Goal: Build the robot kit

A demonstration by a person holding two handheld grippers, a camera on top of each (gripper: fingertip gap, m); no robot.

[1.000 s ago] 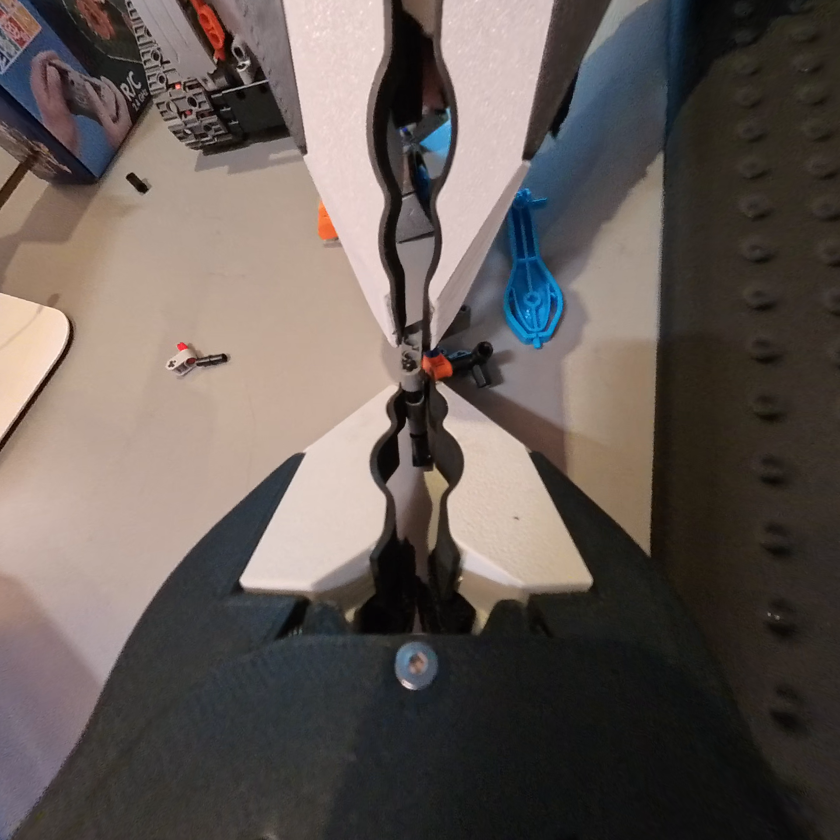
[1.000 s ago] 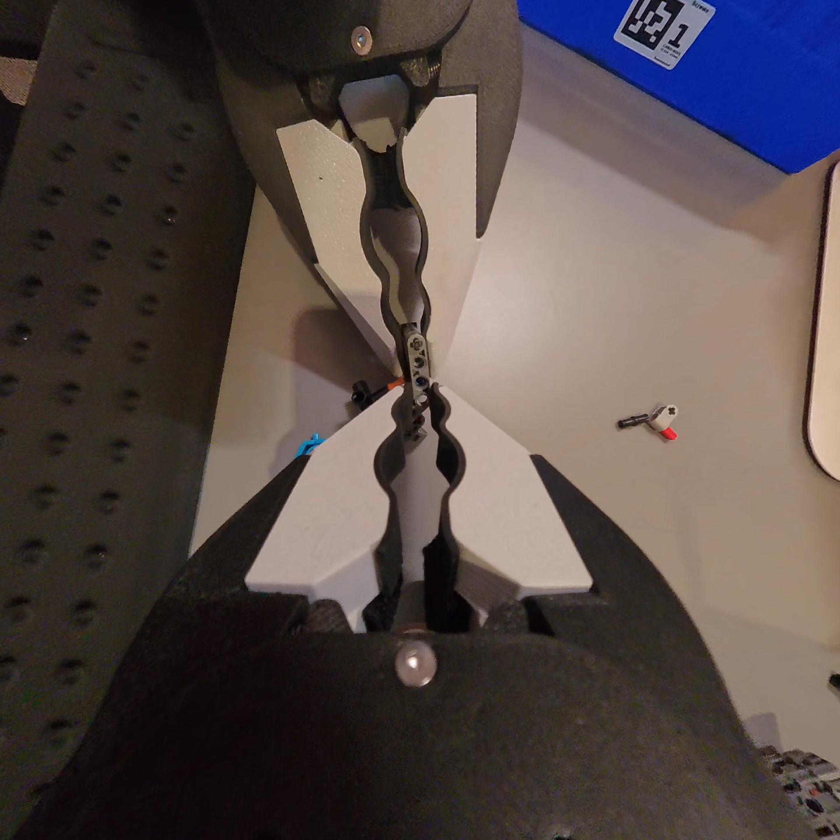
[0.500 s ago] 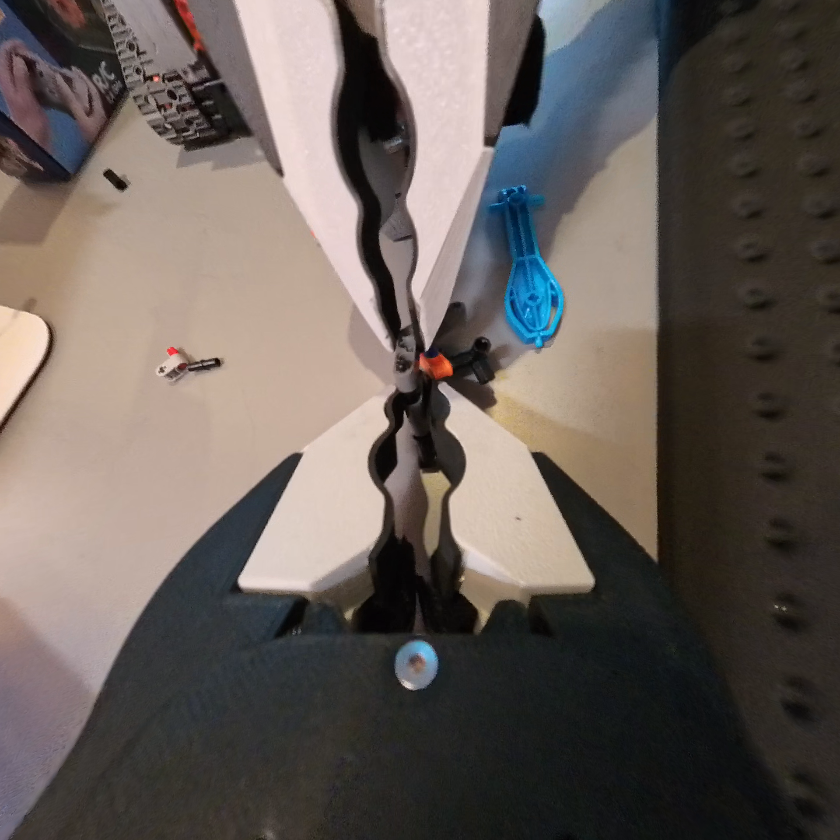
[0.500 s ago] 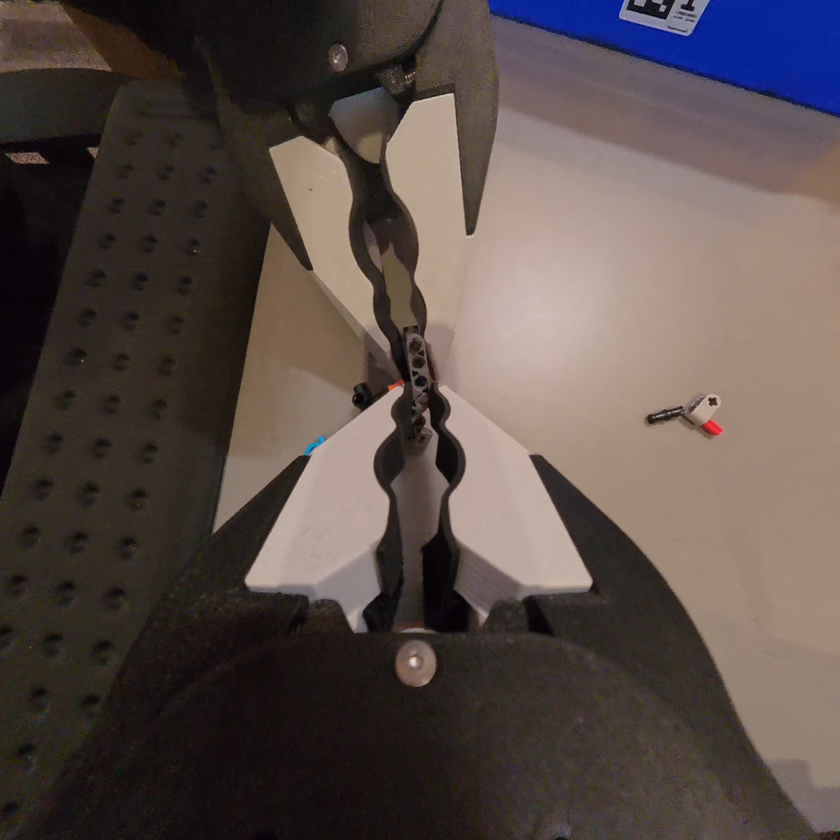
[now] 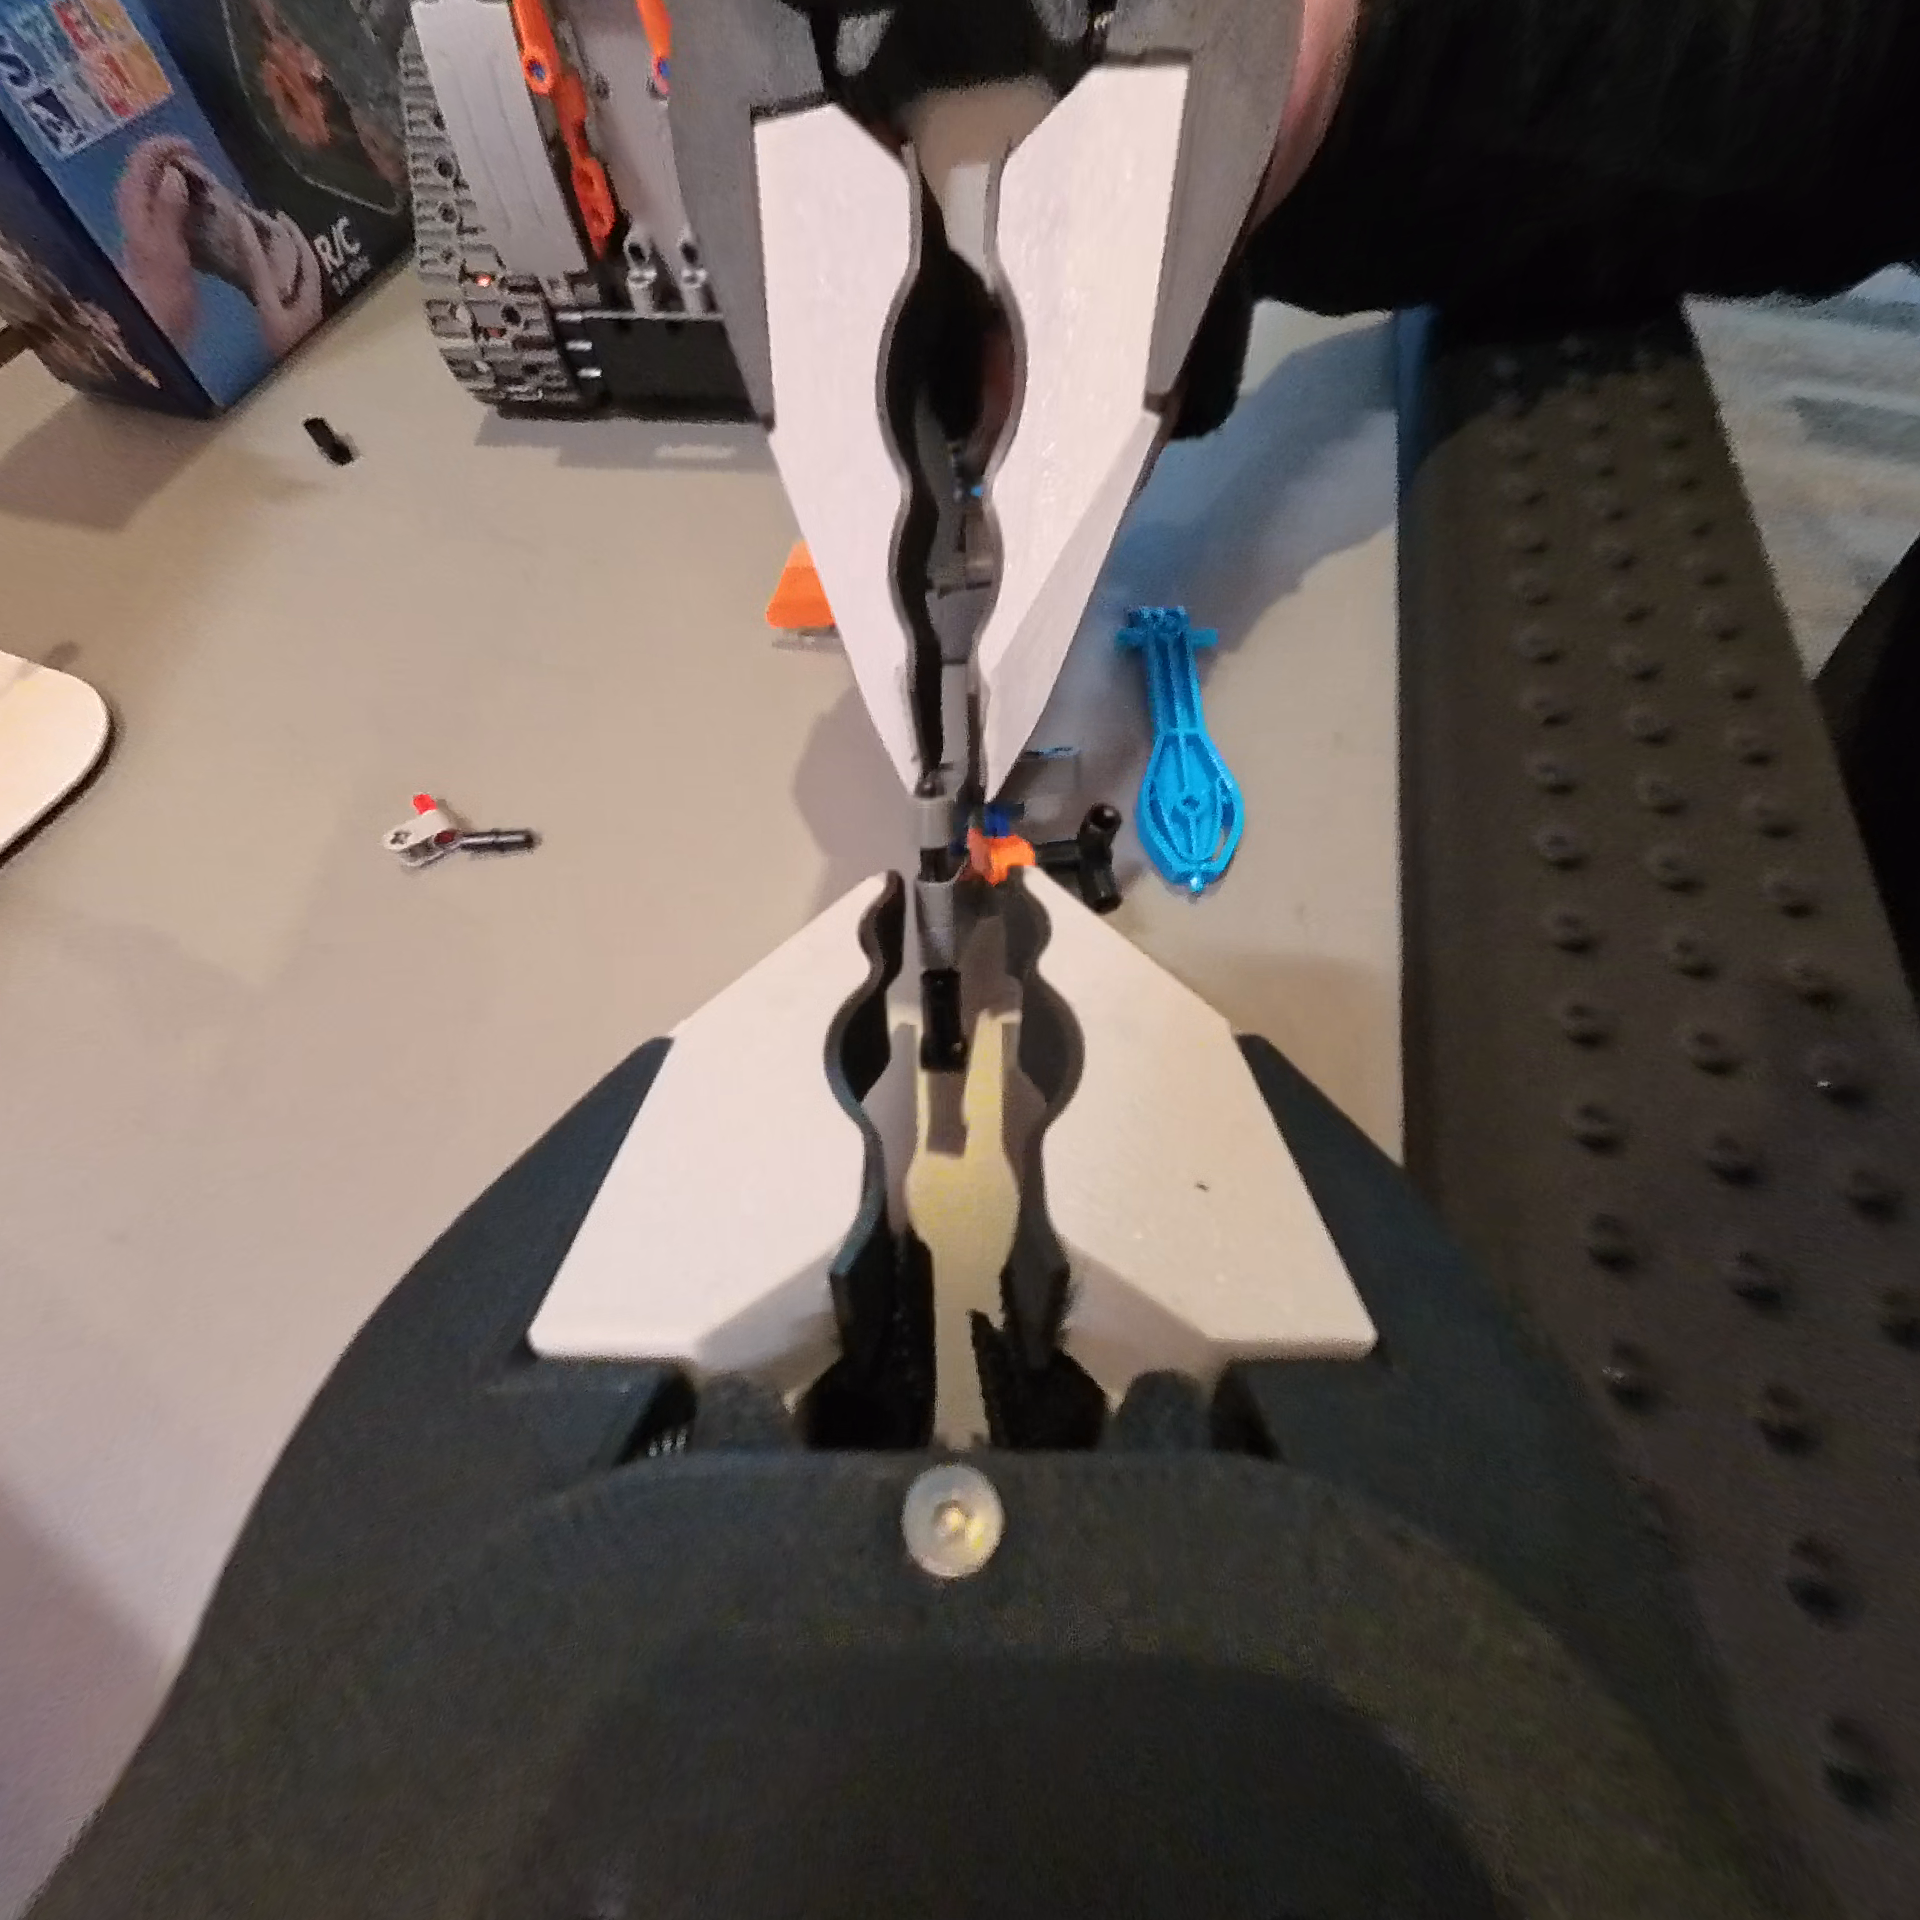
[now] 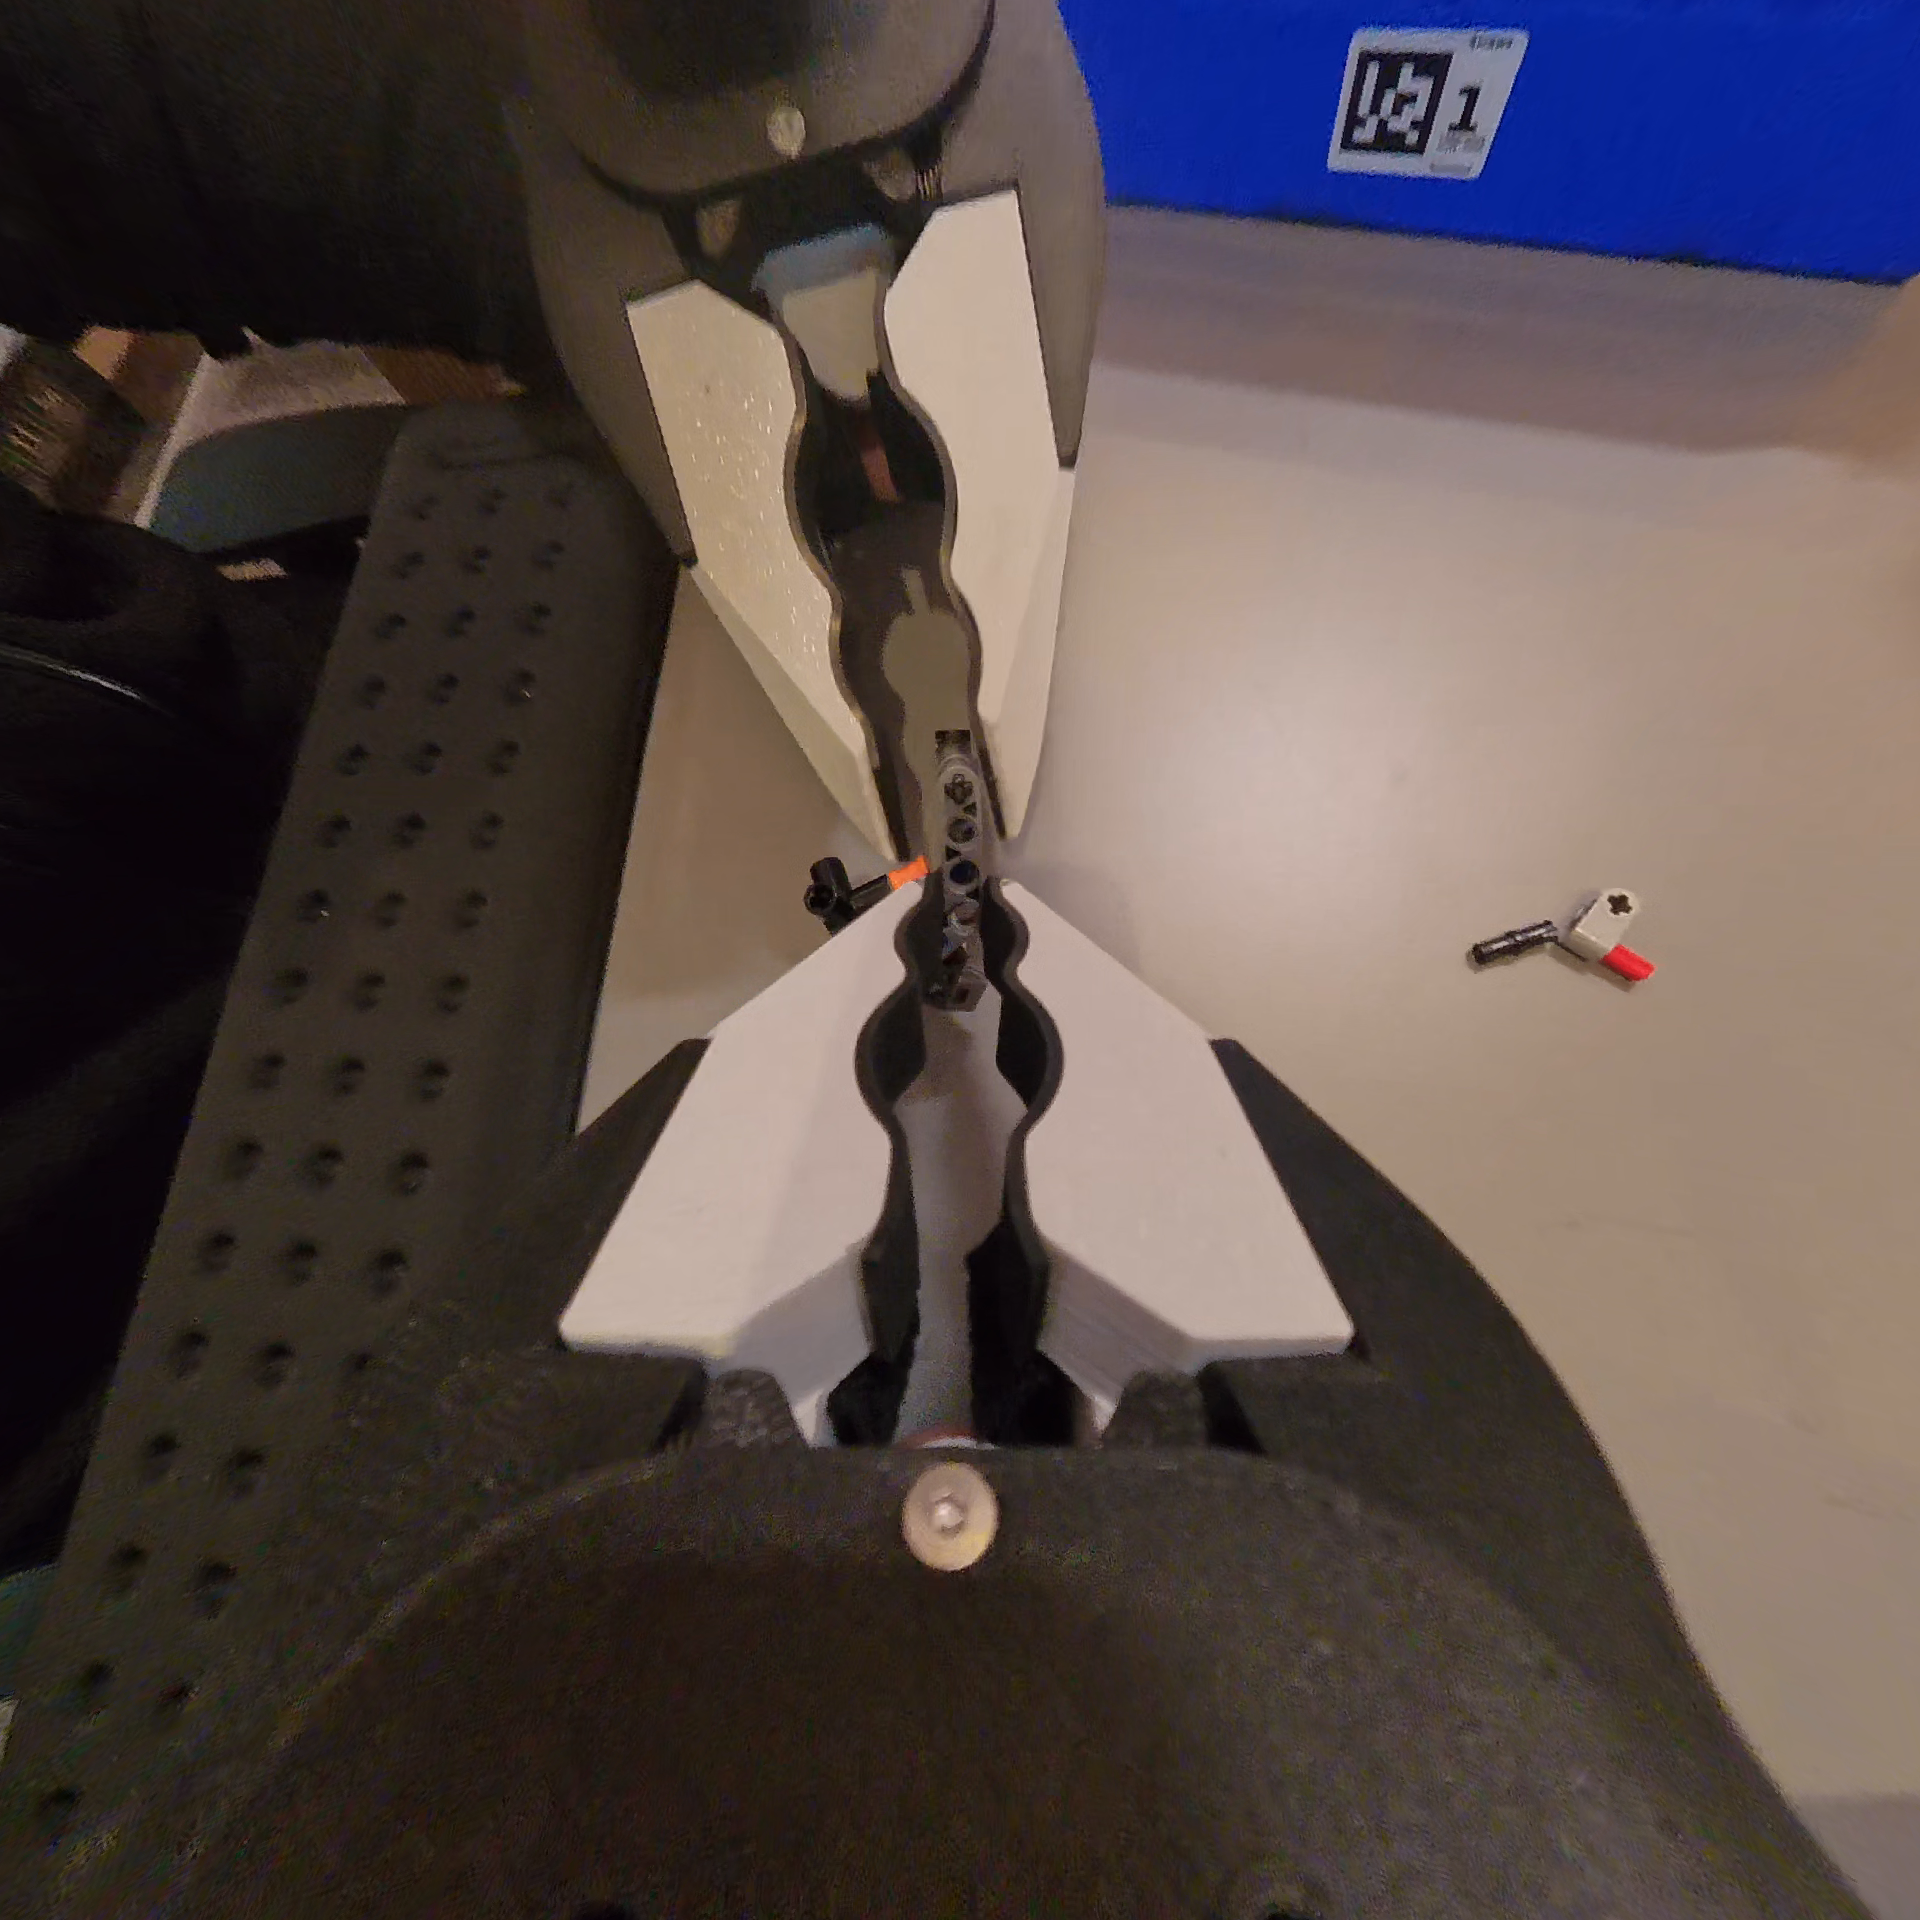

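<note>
Each of the two handheld tongs has a wide, rounded body of matte black, grainy plastic with a single silver screw set at its centre. From the body spring two white, wedge-shaped fingers that taper to a point. The inner edge of every finger carries a dark, wavy rubber lining, leaving rounded hollows along the gap. The left tongs [image 5: 951, 883] and the right tongs [image 6: 961, 914] look alike. Behind the farther tongs, a black sleeve [image 5: 1558, 145] covers the person's arm.

Hobby workbench: toy-kit box [image 5: 156, 197], tracked model [image 5: 540, 229], loose building-set parts [image 5: 457, 834].
</note>
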